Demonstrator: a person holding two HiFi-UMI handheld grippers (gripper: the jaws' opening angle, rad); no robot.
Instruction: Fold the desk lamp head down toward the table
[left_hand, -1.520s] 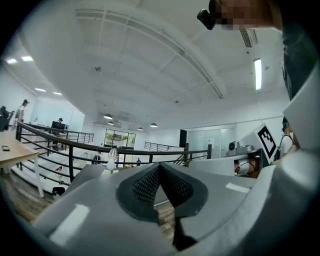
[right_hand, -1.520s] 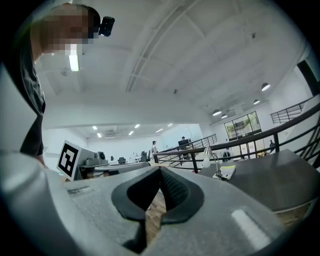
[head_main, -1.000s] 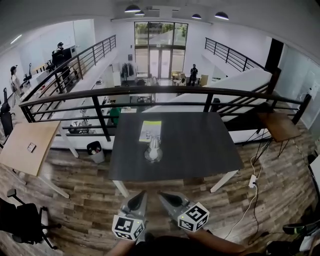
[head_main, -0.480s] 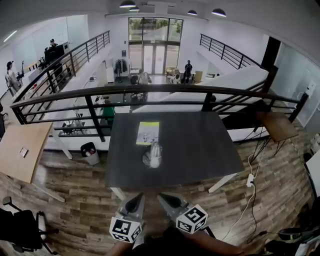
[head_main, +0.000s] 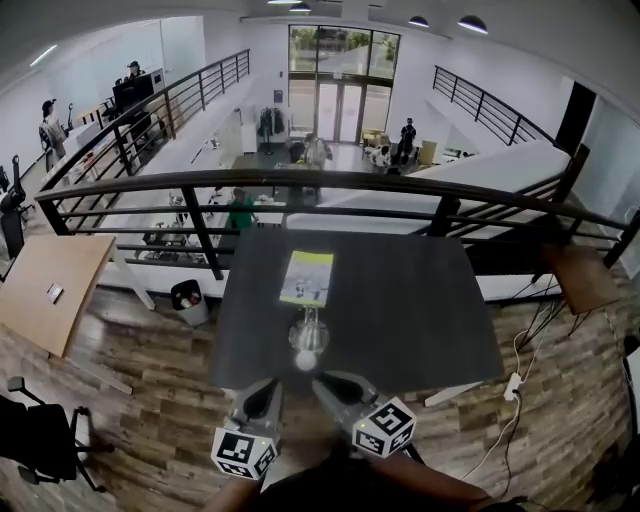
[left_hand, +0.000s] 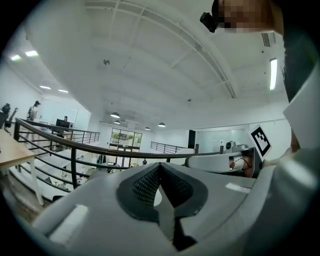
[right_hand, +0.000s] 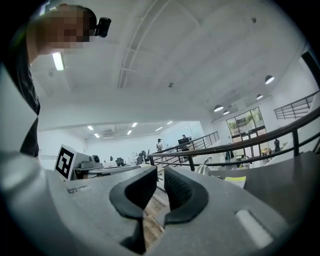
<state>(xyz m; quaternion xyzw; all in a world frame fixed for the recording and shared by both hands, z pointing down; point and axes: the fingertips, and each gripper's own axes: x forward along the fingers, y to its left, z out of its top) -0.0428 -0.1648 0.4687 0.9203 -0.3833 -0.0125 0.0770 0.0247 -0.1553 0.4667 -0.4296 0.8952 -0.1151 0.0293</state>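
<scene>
A small silver desk lamp (head_main: 308, 340) stands near the front edge of the dark table (head_main: 400, 300), with a yellow-green booklet (head_main: 307, 277) lying behind it. Both grippers point level at the table's near edge, just short of the lamp. My left gripper (head_main: 265, 388) (left_hand: 159, 167) has its pads meeting at the tips and holds nothing. My right gripper (head_main: 330, 382) (right_hand: 156, 180) shows a narrow gap between its pads; its jaws have just been opening and nothing is between them. The right gripper view also catches the lamp (right_hand: 202, 170) and the booklet (right_hand: 235, 179) ahead.
A black railing (head_main: 330, 180) runs behind the table over a lower floor. A wooden table (head_main: 50, 290) and an office chair (head_main: 40, 440) stand at the left, with a bin (head_main: 190, 300) near them. A power strip with its cable (head_main: 515, 380) lies on the floor at the right.
Both grippers and the head view have come closer to the table; the lamp now sits just beyond the fingertips. The right jaws have parted slightly.
</scene>
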